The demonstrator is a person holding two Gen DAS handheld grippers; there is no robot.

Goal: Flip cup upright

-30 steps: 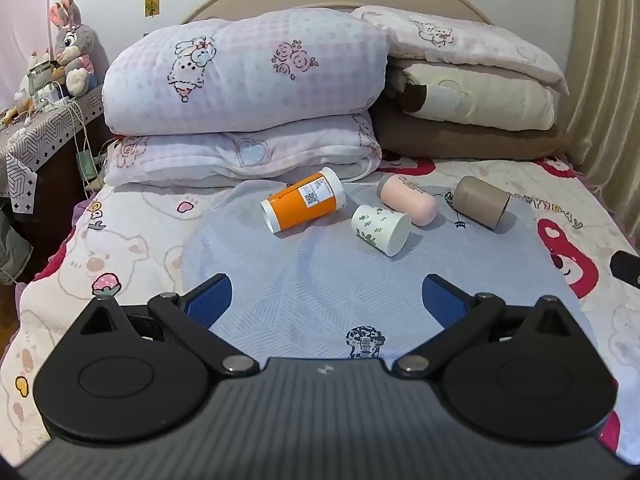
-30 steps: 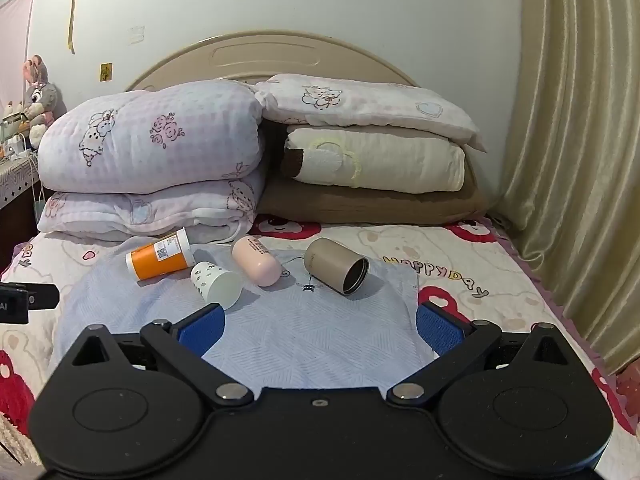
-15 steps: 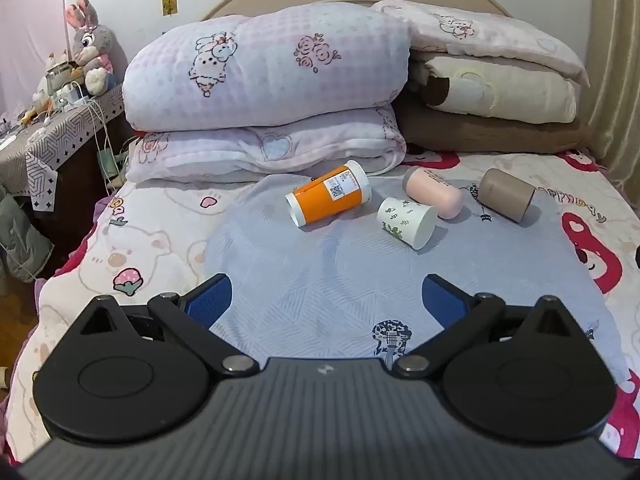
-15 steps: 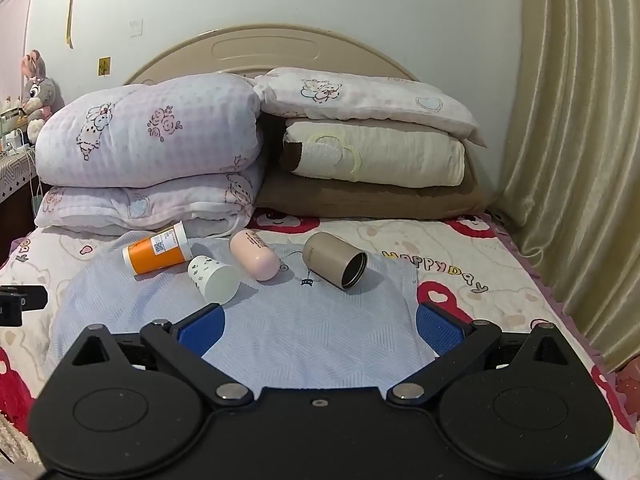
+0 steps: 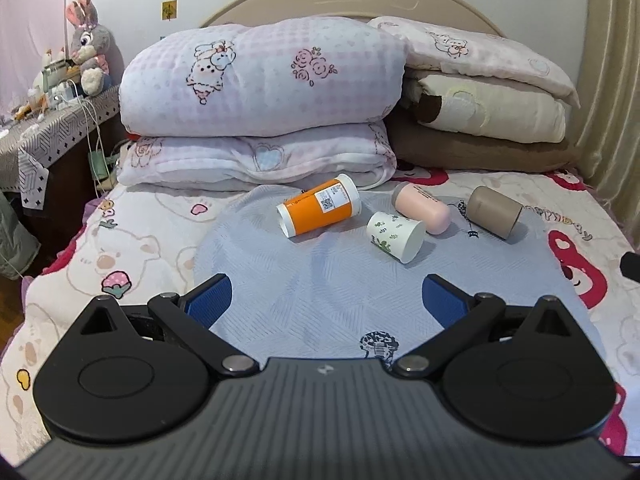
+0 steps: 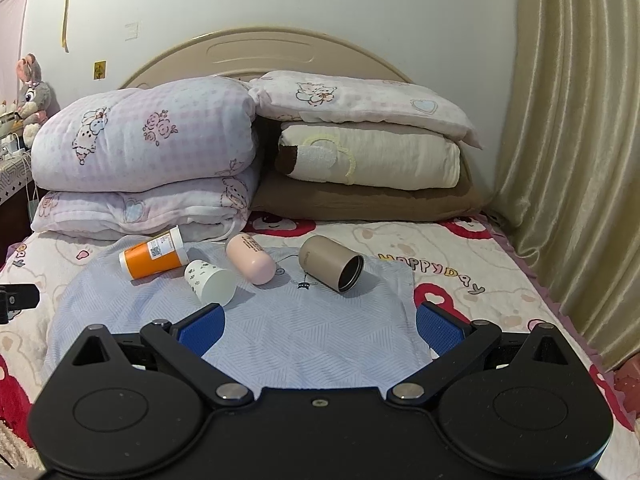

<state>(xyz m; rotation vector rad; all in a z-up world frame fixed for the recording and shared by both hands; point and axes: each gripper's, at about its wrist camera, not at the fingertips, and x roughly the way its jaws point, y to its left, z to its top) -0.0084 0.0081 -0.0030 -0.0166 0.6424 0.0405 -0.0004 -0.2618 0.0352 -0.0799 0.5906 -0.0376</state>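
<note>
- Left gripper [image 5: 326, 294] and right gripper [image 6: 318, 328] are hovering with fingers spread wide, holding nothing.
- White leaf-print cup [image 5: 395, 236] is lying on its side mid-cloth, between orange bottle [image 5: 320, 210] and pink capsule [image 5: 422, 208].

On the pale blue quilted mat [image 5: 320, 280] we found four things lying in a row — orange pill bottle [image 5: 319, 211] leftmost, white leaf-print paper cup [image 5: 395, 236] nearer us, pink capsule-shaped container [image 5: 422, 208], taupe metal tumbler [image 5: 494, 212] rightmost — before the stacked pillows [image 5: 260, 80].
</note>
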